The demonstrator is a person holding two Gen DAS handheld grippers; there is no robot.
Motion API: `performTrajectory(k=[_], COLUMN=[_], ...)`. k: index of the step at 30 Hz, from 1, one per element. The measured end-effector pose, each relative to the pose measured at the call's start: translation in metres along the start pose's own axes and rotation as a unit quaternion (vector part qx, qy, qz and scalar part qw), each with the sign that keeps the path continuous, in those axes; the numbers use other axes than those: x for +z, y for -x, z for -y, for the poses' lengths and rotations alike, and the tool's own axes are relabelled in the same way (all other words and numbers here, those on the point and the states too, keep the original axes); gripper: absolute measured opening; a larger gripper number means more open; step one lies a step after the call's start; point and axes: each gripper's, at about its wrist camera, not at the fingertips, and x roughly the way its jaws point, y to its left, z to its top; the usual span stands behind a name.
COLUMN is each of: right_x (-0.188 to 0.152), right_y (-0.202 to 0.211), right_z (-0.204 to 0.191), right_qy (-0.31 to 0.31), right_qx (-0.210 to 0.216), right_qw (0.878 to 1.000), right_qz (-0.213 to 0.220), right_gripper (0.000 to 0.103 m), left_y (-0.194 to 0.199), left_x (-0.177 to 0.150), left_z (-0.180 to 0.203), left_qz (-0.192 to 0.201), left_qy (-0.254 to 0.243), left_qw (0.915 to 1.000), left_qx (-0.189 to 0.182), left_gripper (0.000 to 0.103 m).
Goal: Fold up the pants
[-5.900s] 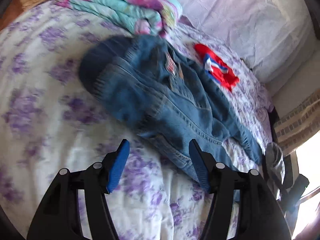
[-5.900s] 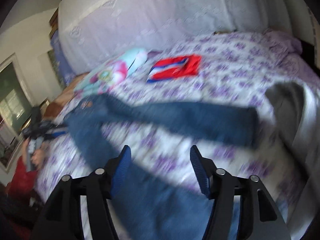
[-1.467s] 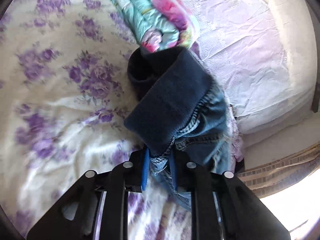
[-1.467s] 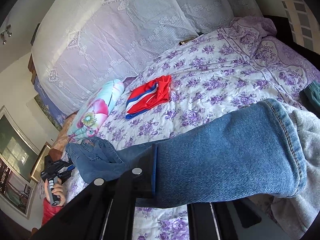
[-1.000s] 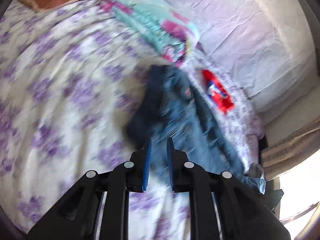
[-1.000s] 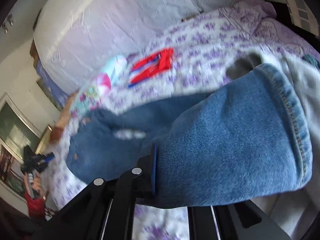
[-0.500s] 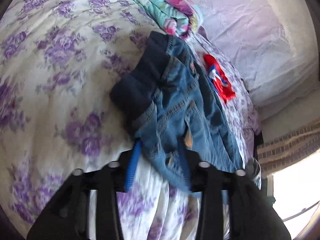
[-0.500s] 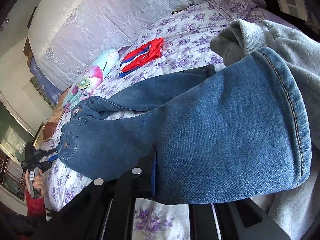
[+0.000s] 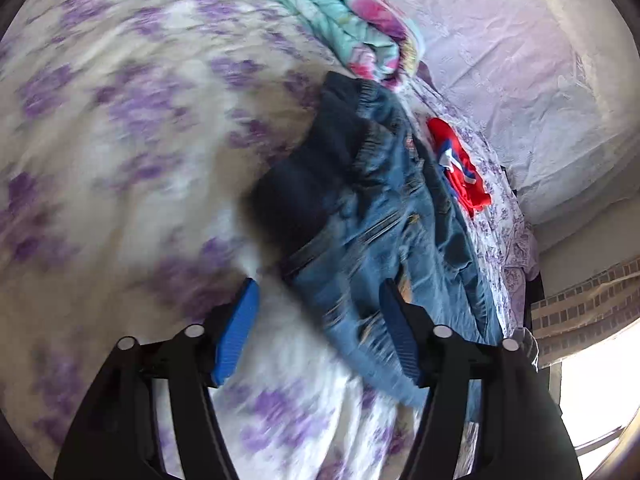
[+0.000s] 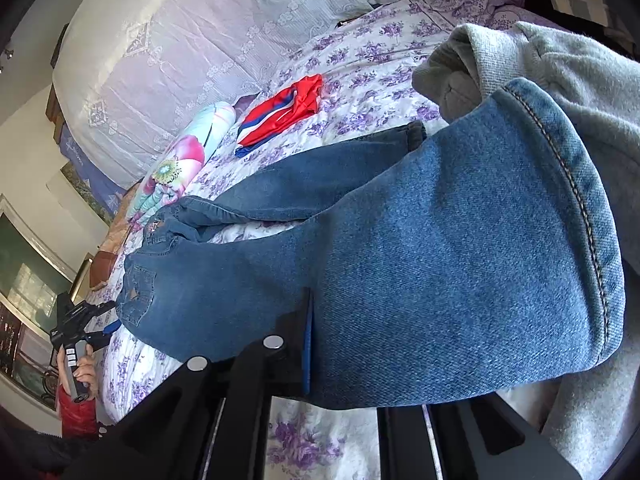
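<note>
Two views cover this moment. In the left wrist view, your left gripper (image 9: 318, 328) hangs above the floral bedspread (image 9: 120, 128) with its blue-padded fingers (image 9: 236, 332) spread wide and nothing clamped between them. The jeans (image 9: 372, 232) lie on the bedspread ahead of the gripper; the dark elastic waistband faces you, and the denim of the seat passes under the far finger. Beyond the jeans' waistband sits a folded teal and pink blanket (image 9: 340, 20), close to or touching the band; blur prevents a firmer reading. A red garment (image 9: 460, 172) lies just beside the jeans on their far side, near the white lace cover (image 9: 520, 60).

In the right wrist view, your right gripper (image 10: 344, 360) is clamped on one leg cuff of the jeans (image 10: 440, 260); the denim fills the gap and hides the far finger. From the cuff, the leg runs back to the seat and rear pocket. The second leg lies flat on the bedspread (image 10: 360, 60) behind the held leg. A grey garment (image 10: 560, 72) lies bunched just behind the held cuff, touching it. The red garment (image 10: 280, 112) and the rolled blanket (image 10: 180, 168) lie beyond the jeans. Your left gripper (image 10: 76, 320) shows small past the waistband end.
</note>
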Motion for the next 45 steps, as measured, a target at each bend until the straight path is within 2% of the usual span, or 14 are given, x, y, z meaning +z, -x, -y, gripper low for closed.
performTrajectory(k=[4,5,6,9,16,19,24,30,33,35,37,38,40,45], right_x=[-0.002,-0.002,-0.002,-0.003,-0.023,-0.044,-0.062,-0.064,-0.064,-0.057,-0.049,-0.046,-0.036,-0.001], right_y=[0.001,0.002,0.002,0.005,0.02,0.014,0.008,0.03,0.053,0.07,0.082,0.083,0.088,0.136], right_z=[0.001,0.001,0.001,-0.001,-0.02,-0.018,0.005,0.006,0.002,0.006,0.002,-0.003,-0.018,-0.028], right_qy=[-0.004,-0.005,-0.006,-0.006,0.02,0.022,-0.03,-0.002,0.032,0.021,0.019,0.03,0.068,0.058], right_qx=[0.0,0.001,0.001,0.007,0.016,0.007,0.021,-0.009,-0.052,-0.063,-0.067,-0.07,-0.089,-0.113], right_qw=[1.0,1.0,1.0,1.0,0.999,0.997,0.995,0.994,0.995,0.996,0.997,0.997,0.994,0.985], right_qz=[-0.003,-0.003,-0.004,-0.003,-0.04,-0.076,-0.095,-0.105,-0.085,-0.051,-0.013,-0.005,0.016,0.116], right_gripper=[0.012,0.012,0.012,0.012,0.011,0.012,0.017,0.043,0.043,0.043,0.042,0.042,0.041,0.045], left_y=[-0.023,-0.022,-0.017,0.015,0.084,0.073,0.063,0.09,0.087,0.093,0.107,0.12,0.141,0.168], left_x=[0.012,0.014,0.014,0.01,-0.013,-0.02,-0.029,-0.035,-0.039,-0.043,-0.045,-0.046,-0.046,-0.035], left_z=[0.015,0.016,0.015,0.007,-0.001,-0.032,-0.068,-0.052,-0.063,-0.073,-0.078,-0.077,-0.075,-0.049], left_qz=[0.007,0.014,0.02,0.04,0.053,0.025,0.018,0.042,0.011,0.015,0.036,0.065,0.104,0.165], left_qy=[-0.002,-0.001,-0.001,-0.007,-0.048,-0.016,0.047,0.021,0.011,0.003,0.0,-0.013,-0.032,-0.068], left_qw=[0.9998,0.9996,0.9993,0.9992,0.9974,0.9994,0.9982,0.9984,0.9997,0.9991,0.9966,0.99,0.9805,0.9736], left_qx=[0.019,0.026,0.032,-0.006,0.006,0.019,-0.031,-0.032,0.017,0.04,0.074,0.125,0.164,0.143], left_gripper=[0.062,0.051,0.017,0.013,0.013,0.013,0.014,0.014,0.022,0.039,0.038,0.038,0.038,0.04])
